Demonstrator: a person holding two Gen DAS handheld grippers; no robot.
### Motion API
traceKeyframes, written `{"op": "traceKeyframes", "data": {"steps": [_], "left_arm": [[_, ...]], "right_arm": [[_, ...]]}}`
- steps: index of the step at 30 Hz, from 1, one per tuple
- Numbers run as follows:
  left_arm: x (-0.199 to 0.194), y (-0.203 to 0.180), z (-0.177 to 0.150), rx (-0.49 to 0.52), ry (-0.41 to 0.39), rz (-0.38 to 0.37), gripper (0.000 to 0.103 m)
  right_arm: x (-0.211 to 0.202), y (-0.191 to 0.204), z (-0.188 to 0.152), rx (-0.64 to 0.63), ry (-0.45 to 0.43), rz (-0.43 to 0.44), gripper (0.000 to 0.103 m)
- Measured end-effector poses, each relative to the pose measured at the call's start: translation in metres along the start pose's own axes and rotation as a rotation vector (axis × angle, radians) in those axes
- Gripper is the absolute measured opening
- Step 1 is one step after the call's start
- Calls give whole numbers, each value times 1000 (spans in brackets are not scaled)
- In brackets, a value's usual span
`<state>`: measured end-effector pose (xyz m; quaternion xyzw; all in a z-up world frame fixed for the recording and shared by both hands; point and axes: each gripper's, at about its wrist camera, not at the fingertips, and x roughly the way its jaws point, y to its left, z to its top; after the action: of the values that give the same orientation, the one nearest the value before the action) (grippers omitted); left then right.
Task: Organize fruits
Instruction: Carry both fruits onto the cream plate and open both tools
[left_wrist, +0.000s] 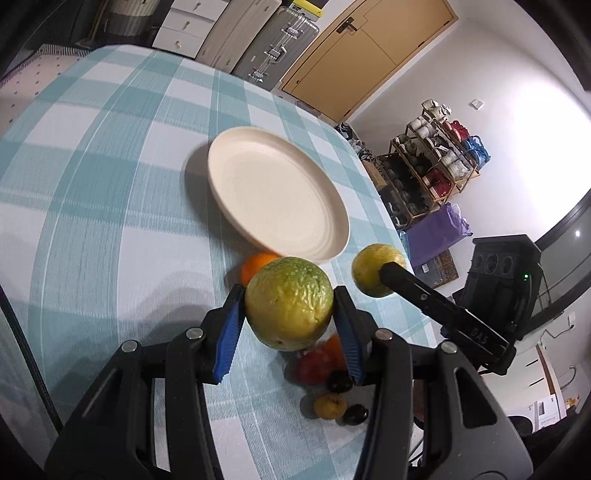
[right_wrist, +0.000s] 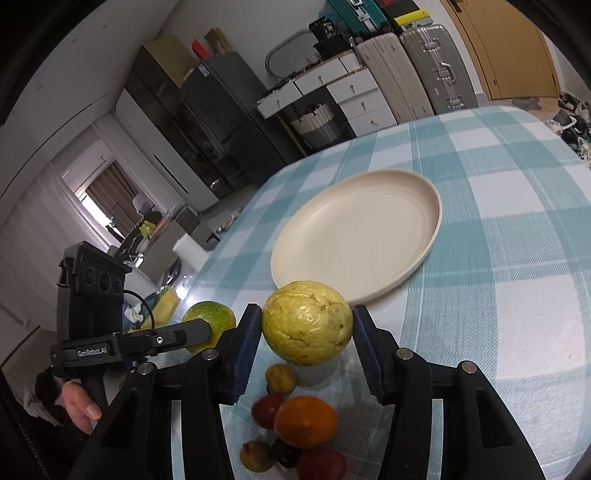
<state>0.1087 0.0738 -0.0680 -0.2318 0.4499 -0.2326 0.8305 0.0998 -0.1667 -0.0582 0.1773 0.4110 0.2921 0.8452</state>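
Observation:
My left gripper (left_wrist: 290, 306) is shut on a green-yellow guava (left_wrist: 289, 302) and holds it above the table, short of the cream plate (left_wrist: 277, 195). My right gripper (right_wrist: 306, 328) is shut on a paler yellow guava (right_wrist: 307, 323), also held above the table near the plate (right_wrist: 358, 232). Each view shows the other gripper with its fruit: the right one (left_wrist: 376, 271) and the left one (right_wrist: 208, 325). The plate holds nothing.
Small fruits lie on the checked tablecloth (left_wrist: 110, 184) below the grippers: oranges (left_wrist: 258, 267) (right_wrist: 304, 421), red ones (left_wrist: 314, 365), dark ones (left_wrist: 340, 380) and small yellow ones (left_wrist: 330, 405). The table's edge runs close on the right in the left wrist view.

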Motion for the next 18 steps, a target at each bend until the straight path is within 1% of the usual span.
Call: {"op": "traceKeyframes", "data": {"steps": [4, 9, 18], "left_arm": [[-1, -8, 17, 11, -9, -2, 44], [-1, -24, 46, 50, -28, 10, 44], [5, -46, 99, 97, -59, 67, 45]], "right_arm": [[-6, 1, 13, -17, -16, -5, 51], [-11, 0, 37, -42, -39, -23, 51], [-8, 5, 89, -95, -69, -32, 51]]}}
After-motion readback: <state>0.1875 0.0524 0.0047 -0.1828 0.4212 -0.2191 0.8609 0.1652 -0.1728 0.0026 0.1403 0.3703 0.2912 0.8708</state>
